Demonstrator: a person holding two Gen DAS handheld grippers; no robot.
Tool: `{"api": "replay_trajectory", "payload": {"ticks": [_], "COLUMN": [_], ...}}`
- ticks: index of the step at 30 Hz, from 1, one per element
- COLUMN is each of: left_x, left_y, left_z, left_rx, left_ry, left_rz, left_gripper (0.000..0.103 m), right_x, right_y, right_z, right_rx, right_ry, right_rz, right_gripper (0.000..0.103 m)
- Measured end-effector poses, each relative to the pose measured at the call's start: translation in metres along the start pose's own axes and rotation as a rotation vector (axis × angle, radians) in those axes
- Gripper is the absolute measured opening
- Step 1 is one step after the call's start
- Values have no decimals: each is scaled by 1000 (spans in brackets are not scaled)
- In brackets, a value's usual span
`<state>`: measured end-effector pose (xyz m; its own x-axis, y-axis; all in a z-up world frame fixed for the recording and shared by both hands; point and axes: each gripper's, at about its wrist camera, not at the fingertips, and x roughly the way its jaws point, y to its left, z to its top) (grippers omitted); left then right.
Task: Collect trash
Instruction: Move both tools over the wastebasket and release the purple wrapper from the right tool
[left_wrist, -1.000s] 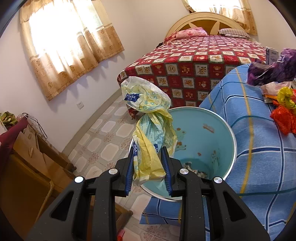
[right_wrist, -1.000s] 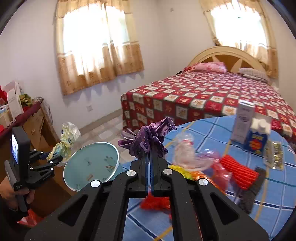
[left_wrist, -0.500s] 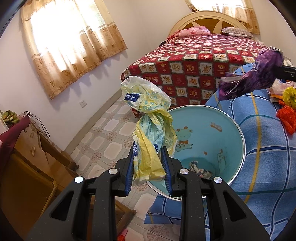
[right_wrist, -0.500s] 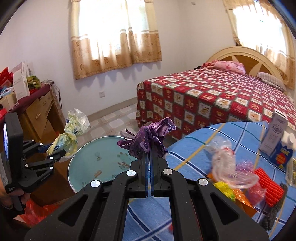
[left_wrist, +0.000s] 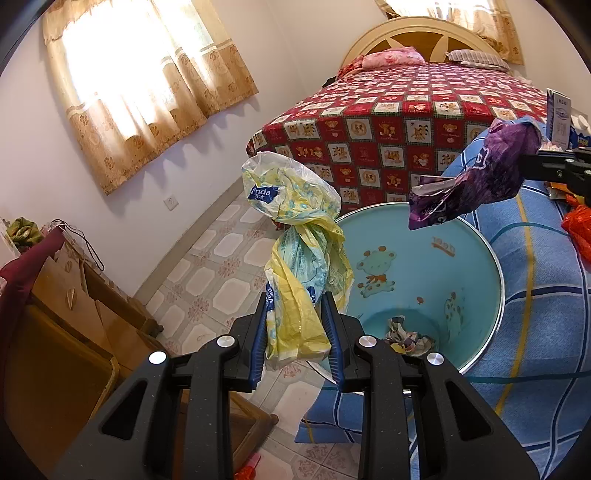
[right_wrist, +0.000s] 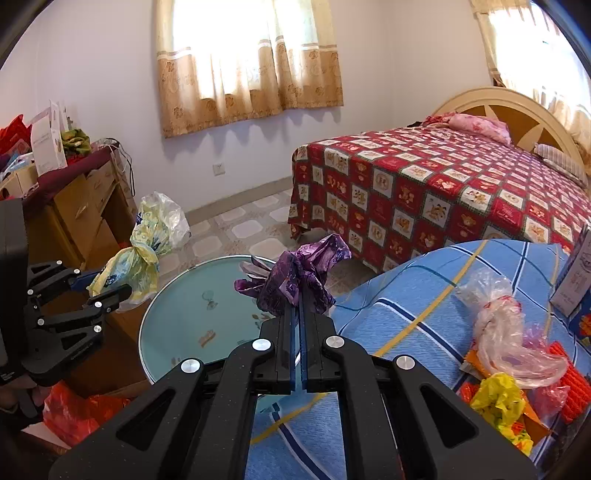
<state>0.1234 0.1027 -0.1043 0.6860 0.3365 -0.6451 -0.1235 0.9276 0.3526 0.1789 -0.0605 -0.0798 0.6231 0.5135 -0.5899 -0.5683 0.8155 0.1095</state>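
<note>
Left gripper (left_wrist: 297, 328) was clamped on a twisted yellow-and-white plastic bag (left_wrist: 303, 258), jaws part-way apart with the bag's tail squeezed between the pads, rest of the bag sticking up past the fingertips. Bag hung at about 9 o'clock of the light-blue bin (left_wrist: 436, 280), over its near rim. Bin stood on the tiled floor (left_wrist: 218, 273) just beside the blue checked tablecloth (left_wrist: 546, 332), some crumpled scraps (left_wrist: 406, 338) at its bottom. Right gripper (right_wrist: 298, 295) was pinched fully together on a crumpled purple wrapper (right_wrist: 295, 273), which sat above the bin's rim at roughly 1 o'clock in the left wrist view. On the tablecloth at 3 o'clock of the right gripper lay a clear bag (right_wrist: 506, 332), yellow wrapper (right_wrist: 498, 402) and red netting (right_wrist: 574, 387). Red patchwork bed (right_wrist: 443, 192) behind.
</note>
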Motion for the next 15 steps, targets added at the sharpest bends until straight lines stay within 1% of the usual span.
{"api": "replay_trajectory", "payload": {"ticks": [15], "left_x": [3], "left_y": [-2], "left_z": [-2], "left_rx": [4], "left_ry": [0], "left_rz": [-5], "left_gripper": [28], "right_x": [6], "right_y": [7], "right_z": [0], "right_rx": [-9], "right_ry": [11], "right_rz": [4], "right_gripper": [3]}}
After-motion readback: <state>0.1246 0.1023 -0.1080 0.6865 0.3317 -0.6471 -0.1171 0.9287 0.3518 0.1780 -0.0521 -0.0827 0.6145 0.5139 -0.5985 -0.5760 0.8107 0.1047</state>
